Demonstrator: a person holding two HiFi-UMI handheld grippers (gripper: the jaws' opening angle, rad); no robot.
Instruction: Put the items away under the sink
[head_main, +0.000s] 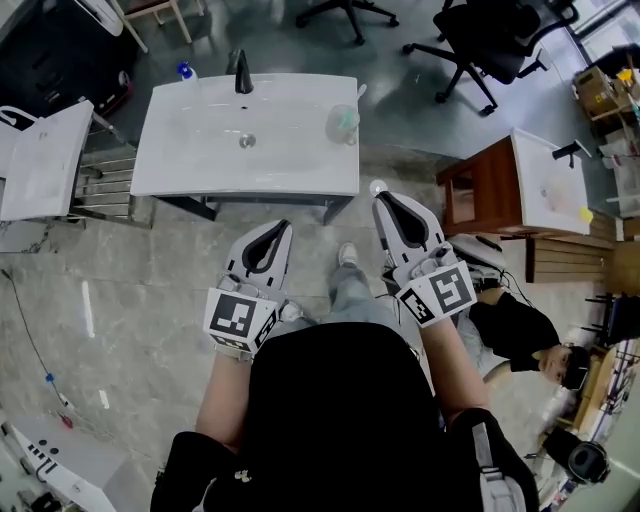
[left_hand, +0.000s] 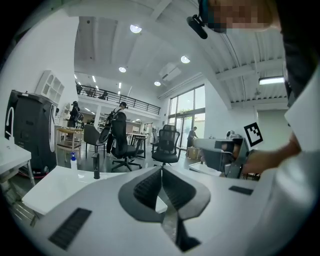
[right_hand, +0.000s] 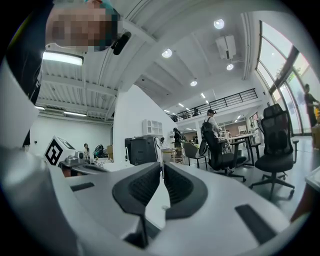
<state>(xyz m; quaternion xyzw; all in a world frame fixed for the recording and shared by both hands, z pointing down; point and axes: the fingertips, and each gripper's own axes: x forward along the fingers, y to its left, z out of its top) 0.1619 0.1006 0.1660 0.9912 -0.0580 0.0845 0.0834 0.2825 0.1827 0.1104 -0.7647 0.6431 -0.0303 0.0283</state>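
Observation:
The white sink counter (head_main: 300, 165) stands ahead of me on a dark cabinet base. On it are a black faucet (head_main: 242, 73), a blue-capped bottle (head_main: 184, 71) at the back left corner and a clear greenish cup (head_main: 342, 122) at the right. My left gripper (head_main: 284, 226) is held in front of the counter, shut and empty. My right gripper (head_main: 381, 199) is level with the counter's right front corner, also shut and empty. The left gripper view shows the shut pads (left_hand: 150, 187), the faucet (left_hand: 96, 167) and the bottle (left_hand: 73, 161). The space under the counter is hidden.
A second basin on a wooden cabinet (head_main: 545, 180) stands at the right. Another white basin (head_main: 40, 160) and a metal rack (head_main: 105, 185) are at the left. Office chairs (head_main: 490, 40) stand behind. A person in black (head_main: 520, 330) sits low at the right. Marble floor surrounds my feet.

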